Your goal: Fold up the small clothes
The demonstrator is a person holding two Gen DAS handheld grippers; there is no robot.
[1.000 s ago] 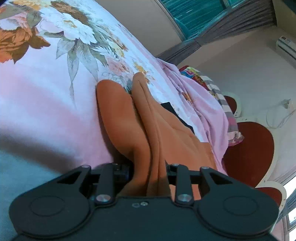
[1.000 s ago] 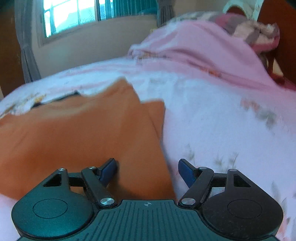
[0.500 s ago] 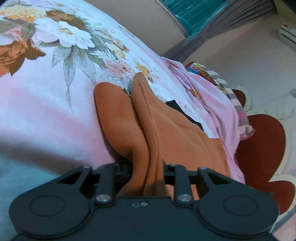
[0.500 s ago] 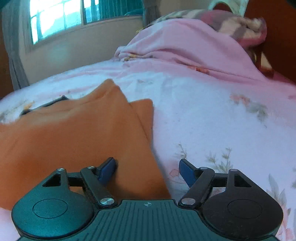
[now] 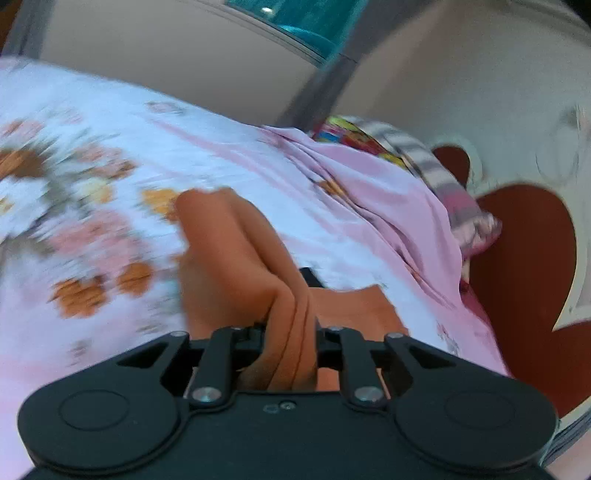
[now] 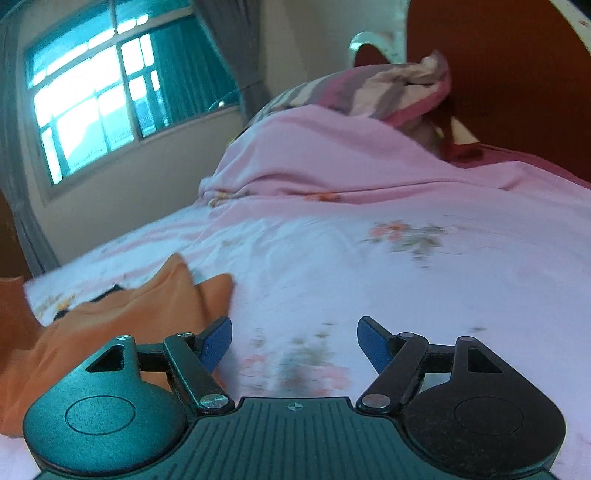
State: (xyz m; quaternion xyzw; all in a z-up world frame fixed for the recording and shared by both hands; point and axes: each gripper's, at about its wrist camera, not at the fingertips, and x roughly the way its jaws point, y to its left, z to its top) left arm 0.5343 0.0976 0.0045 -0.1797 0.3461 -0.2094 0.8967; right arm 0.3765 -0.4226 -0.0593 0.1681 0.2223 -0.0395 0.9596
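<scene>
Orange garment (image 5: 236, 258) lies on floral pink bedsheet (image 6: 369, 258) beneath window (image 6: 96, 103).

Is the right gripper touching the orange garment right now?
Apart. Right wrist view: right gripper is open over bare floral bedsheet; orange garment lies left of it.

My left camera sat just behind the left gripper (image 5: 290, 332), raised above the bed (image 5: 110, 258), looking down and across it toward the far headboard (image 5: 524, 251) and window (image 5: 291, 18). My right camera rode low over the bed (image 6: 369, 277), close to the sheet, facing the pillow (image 6: 388, 88) and window (image 6: 96, 103). Both views shared the orange garment (image 5: 229, 258) (image 6: 122, 321) and the pink blanket (image 5: 388, 199) (image 6: 332, 155).
</scene>
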